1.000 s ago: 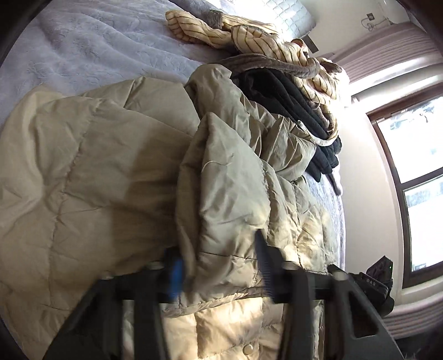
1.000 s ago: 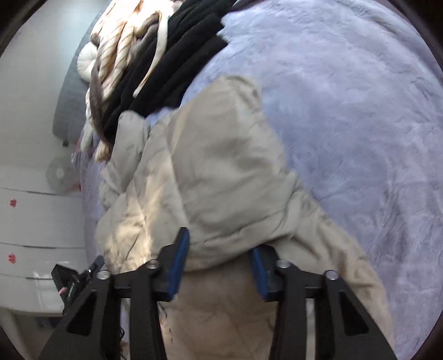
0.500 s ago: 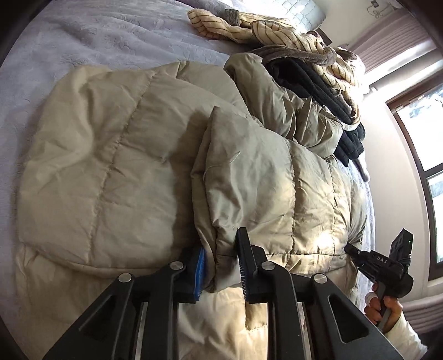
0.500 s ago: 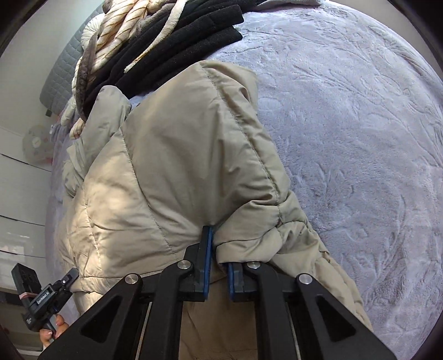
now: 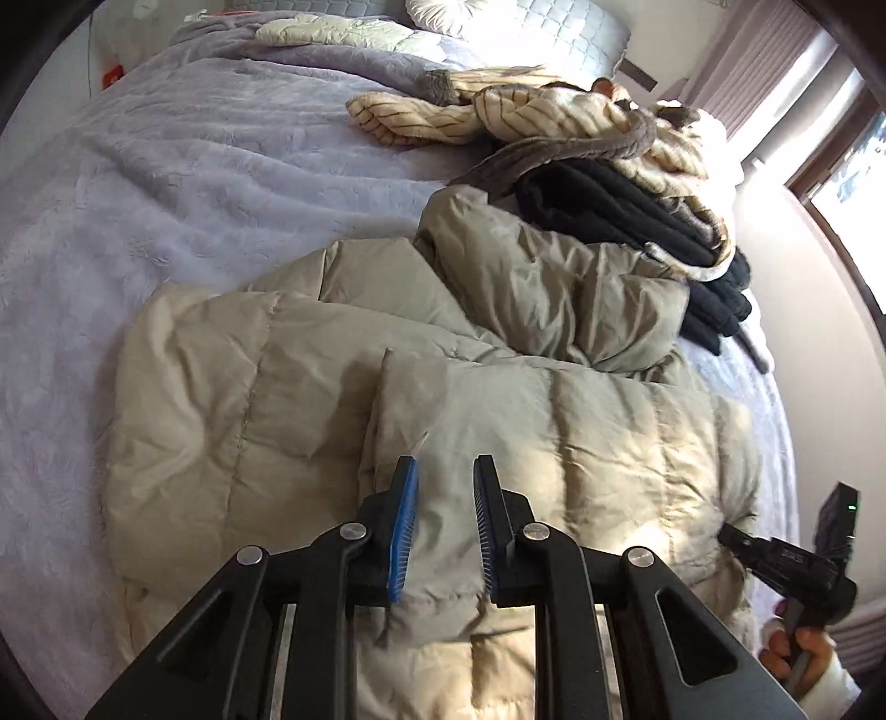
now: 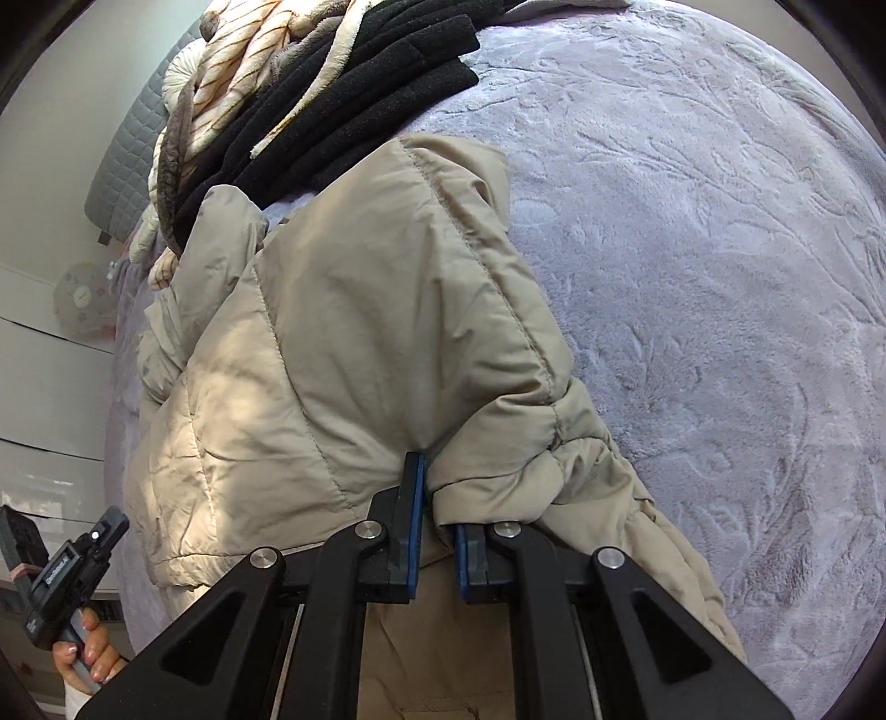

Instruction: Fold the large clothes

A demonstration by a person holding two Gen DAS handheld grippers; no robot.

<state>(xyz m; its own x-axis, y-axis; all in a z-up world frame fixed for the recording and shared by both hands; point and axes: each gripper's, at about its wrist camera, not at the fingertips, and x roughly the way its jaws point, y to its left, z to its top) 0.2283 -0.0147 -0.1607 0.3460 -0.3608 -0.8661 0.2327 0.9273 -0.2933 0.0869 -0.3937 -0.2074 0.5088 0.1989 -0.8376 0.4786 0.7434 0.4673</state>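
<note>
One puffy beige jacket point(image 5: 498, 399) lies folded, quilted, creased.

A wide bed is covered by a lavender plush blanket with an embossed leaf pattern point(image 6: 692, 266). A grey quilted padded headboard point(image 5: 565, 22) is seen at its far end, with a round white pleated cushion point(image 5: 443, 14) against it. A dark-framed window point(image 5: 847, 166) and pale pinkish curtains point(image 5: 769, 61) are set in the off-white wall; sunlight is cast across the bed.
</note>
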